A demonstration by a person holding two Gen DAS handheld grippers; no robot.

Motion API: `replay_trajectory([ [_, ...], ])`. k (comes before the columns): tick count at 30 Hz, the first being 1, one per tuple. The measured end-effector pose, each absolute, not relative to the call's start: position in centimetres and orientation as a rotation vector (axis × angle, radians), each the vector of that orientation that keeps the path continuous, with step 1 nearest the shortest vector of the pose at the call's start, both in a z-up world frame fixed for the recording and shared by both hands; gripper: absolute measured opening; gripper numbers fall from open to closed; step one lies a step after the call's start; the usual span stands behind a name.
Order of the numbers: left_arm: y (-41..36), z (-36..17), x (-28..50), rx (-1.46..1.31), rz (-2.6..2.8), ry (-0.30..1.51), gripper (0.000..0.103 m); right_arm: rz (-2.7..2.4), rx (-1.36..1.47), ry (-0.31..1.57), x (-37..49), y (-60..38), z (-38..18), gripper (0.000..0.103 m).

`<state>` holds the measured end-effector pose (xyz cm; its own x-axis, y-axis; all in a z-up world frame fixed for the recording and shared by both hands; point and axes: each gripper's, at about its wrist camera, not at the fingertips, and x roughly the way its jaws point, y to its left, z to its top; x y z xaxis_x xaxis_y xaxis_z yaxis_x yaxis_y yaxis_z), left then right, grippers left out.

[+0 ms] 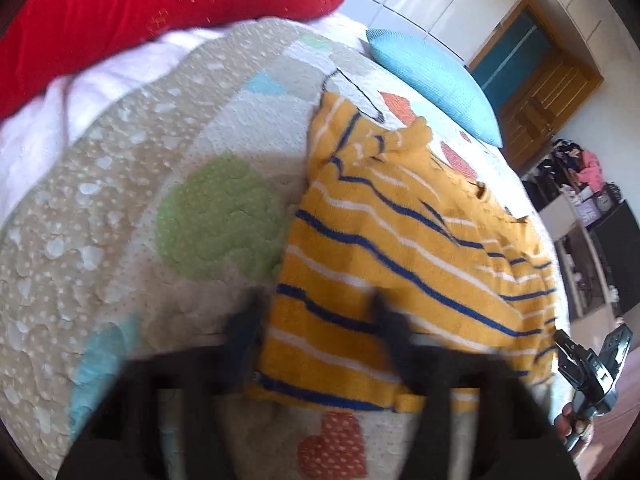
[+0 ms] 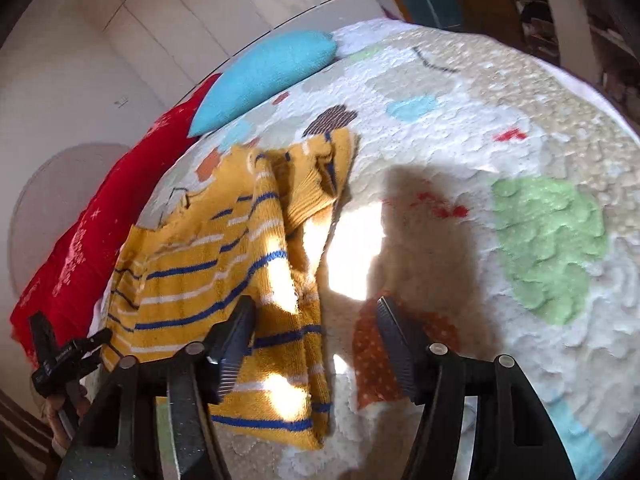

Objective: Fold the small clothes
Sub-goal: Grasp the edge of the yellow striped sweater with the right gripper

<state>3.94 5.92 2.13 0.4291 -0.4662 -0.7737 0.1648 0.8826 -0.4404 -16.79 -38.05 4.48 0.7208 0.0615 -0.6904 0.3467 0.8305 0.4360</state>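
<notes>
A small yellow sweater [image 1: 400,240] with blue and white stripes lies rumpled on the quilted bedspread [image 1: 120,200], one side folded over. In the left wrist view my left gripper [image 1: 316,320] is blurred, its fingers apart on either side of the sweater's near hem. In the right wrist view my right gripper [image 2: 316,344] stands open low over the bed. Its left finger [image 2: 234,340] is above the sweater [image 2: 192,272] and its right finger [image 2: 394,344] above an orange patch. The sweater's folded edge lies between them, untouched. Each gripper shows in the other's view: left gripper [image 2: 68,344], right gripper [image 1: 588,348].
A red pillow [image 1: 120,12] and a blue pillow [image 1: 436,80] lie at the head of the bed against the white wall. A wooden door [image 1: 544,92] and cluttered shelves [image 1: 588,208] stand beyond the bed's edge. Bright sun patches and my gripper's shadow fall on the quilt [image 2: 440,220].
</notes>
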Motion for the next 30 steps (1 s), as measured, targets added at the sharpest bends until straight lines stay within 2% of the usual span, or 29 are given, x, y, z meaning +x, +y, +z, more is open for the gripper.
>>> replay_trajectory([
  [5, 7.1, 3.1, 3.2, -0.335, -0.393, 1.018, 0.011, -0.124, 0.394, 0.688, -17.0, -33.9, 11.9, 0.067],
  [9, 9.3, 2.6, 2.3, -0.430, -0.375, 1.017, 0.013, 0.073, 0.286, 0.759, -12.7, -27.5, 13.4, 0.069],
  [10, 9.9, 2.5, 1.9, -0.456, -0.375, 1.024, 0.015, 0.114, 0.255, 0.781, -11.4, -25.6, 13.1, 0.069],
  [12, 11.1, 2.7, 0.6, -0.479, -0.372, 1.023, 0.033, 0.174, 0.157, 0.822, -9.5, -21.4, 12.0, 0.069],
  [15, 13.5, 4.0, -2.1, -0.468, -0.345, 0.965, 0.053, 0.273, -0.053, 0.872, -7.9, -13.9, 10.0, 0.069],
  [21, 19.7, 5.3, -5.6, -0.498, -0.277, 0.883, 0.060, 0.330, -0.533, 0.885, -8.8, -2.0, 3.7, 0.068],
  [25, 22.3, 5.3, -6.2, -0.529, -0.234, 0.861, 0.062, 0.163, -0.820, 0.788, -7.7, 2.7, 0.3, 0.065],
  [27, 22.9, 5.1, -6.4, -0.547, -0.220, 0.864, 0.063, 0.140, -0.841, 0.794, -6.4, 4.0, -0.3, 0.055],
  [30, 23.5, 4.7, -6.7, -0.573, -0.214, 0.870, 0.063, 0.105, -0.834, 0.806, -4.6, 5.4, -1.0, 0.052],
])
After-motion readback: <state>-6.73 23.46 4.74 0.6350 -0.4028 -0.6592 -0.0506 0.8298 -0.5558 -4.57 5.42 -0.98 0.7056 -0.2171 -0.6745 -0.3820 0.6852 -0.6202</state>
